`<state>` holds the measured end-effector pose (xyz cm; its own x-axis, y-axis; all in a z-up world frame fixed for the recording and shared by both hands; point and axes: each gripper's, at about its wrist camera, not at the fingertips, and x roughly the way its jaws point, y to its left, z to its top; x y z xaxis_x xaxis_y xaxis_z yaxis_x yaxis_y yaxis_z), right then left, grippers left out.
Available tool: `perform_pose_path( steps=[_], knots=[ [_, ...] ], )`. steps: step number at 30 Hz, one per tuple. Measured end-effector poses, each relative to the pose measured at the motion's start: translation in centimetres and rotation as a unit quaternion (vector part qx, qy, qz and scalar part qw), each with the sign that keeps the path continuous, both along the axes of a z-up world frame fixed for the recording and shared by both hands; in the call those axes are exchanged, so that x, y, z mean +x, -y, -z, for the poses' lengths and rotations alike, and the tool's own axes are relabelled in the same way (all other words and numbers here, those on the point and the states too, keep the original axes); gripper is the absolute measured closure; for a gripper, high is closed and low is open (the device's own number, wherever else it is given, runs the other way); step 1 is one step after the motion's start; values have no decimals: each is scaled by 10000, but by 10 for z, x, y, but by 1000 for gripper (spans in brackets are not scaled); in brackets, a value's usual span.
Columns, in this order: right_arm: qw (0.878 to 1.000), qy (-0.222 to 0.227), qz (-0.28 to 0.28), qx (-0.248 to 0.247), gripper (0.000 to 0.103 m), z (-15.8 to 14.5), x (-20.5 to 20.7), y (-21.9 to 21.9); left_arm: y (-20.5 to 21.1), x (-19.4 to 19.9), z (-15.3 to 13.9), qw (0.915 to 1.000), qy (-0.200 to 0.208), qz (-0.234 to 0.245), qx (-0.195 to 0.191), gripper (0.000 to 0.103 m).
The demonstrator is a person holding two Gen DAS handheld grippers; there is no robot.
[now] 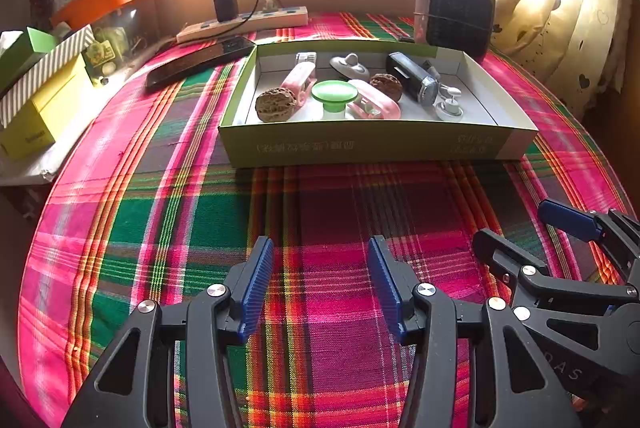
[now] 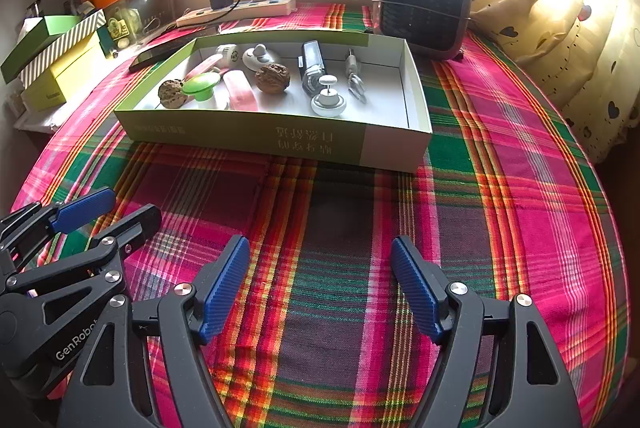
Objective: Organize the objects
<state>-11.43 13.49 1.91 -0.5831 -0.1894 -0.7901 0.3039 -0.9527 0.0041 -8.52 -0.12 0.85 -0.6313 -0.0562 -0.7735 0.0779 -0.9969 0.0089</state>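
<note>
A shallow green-and-white cardboard box (image 1: 372, 144) (image 2: 280, 138) stands on the plaid cloth. Inside lie two walnuts (image 1: 276, 104) (image 2: 273, 78), a green-capped item (image 1: 334, 93) (image 2: 201, 84), pink clips (image 1: 376, 100) (image 2: 240, 91), a black-and-silver gadget (image 1: 414, 78) (image 2: 312, 66) and white suction hooks (image 1: 450, 105) (image 2: 329, 100). My left gripper (image 1: 321, 286) is open and empty above the cloth, in front of the box. My right gripper (image 2: 320, 288) is open and empty beside it; each shows in the other's view, the right (image 1: 524, 228) and the left (image 2: 116, 206).
A small fan heater (image 1: 456, 14) (image 2: 422, 4) stands behind the box on the right. A power strip with a charger (image 1: 244, 22) (image 2: 240, 10) and a dark flat device (image 1: 200, 62) lie at the back left. Yellow and striped boxes (image 1: 40, 96) (image 2: 60, 64) sit at left. Curtains (image 2: 560, 28) hang at right.
</note>
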Motion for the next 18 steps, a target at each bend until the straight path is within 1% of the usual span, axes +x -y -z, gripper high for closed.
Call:
perform_pose_path(
  steps=[18],
  knots=[
    [10000,1,1,2,28,0,0,0,0,0,0,10000,-3,0,1,55]
  ],
)
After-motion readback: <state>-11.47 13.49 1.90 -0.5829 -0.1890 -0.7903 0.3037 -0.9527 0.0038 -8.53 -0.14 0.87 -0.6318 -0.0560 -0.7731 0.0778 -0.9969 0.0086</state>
